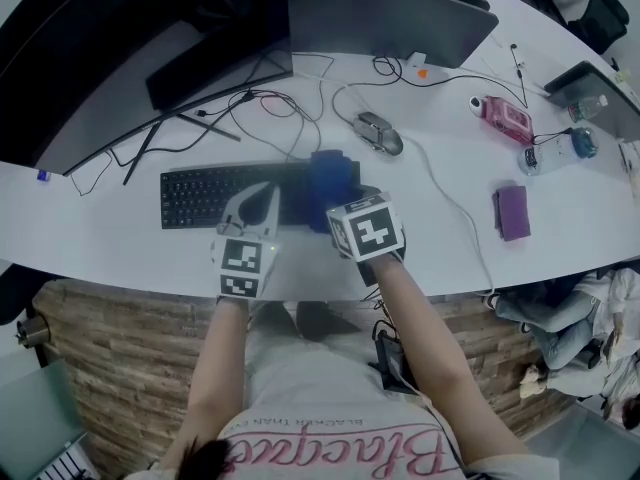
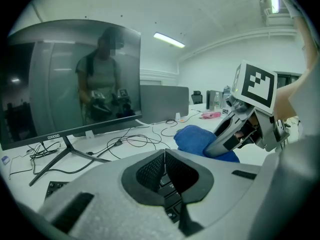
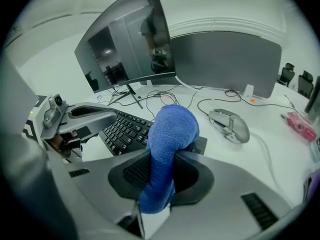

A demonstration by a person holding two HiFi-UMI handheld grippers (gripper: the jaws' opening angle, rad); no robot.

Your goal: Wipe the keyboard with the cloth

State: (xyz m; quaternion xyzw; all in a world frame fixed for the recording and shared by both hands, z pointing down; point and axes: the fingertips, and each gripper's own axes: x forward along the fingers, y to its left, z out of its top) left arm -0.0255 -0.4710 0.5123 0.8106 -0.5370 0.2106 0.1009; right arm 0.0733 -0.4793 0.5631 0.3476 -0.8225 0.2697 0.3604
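Observation:
A black keyboard (image 1: 215, 194) lies on the white desk in front of the monitor. My right gripper (image 1: 338, 200) is shut on a blue cloth (image 1: 330, 178), which bulges up over the keyboard's right end. In the right gripper view the cloth (image 3: 172, 129) stands pinched between the jaws of the right gripper (image 3: 161, 176), with the keys (image 3: 124, 129) just left of it. My left gripper (image 1: 262, 194) hovers over the keyboard's middle. Its jaws meet with nothing between them (image 2: 164, 154), and a few keys (image 2: 169, 190) show below them.
A grey mouse (image 1: 378, 133) with its cable lies behind the cloth. A curved monitor (image 1: 130, 48) and a second screen (image 1: 385, 13) stand at the back, with tangled cables (image 1: 270, 103) below them. A purple item (image 1: 512, 212) and a pink item (image 1: 505, 116) lie to the right.

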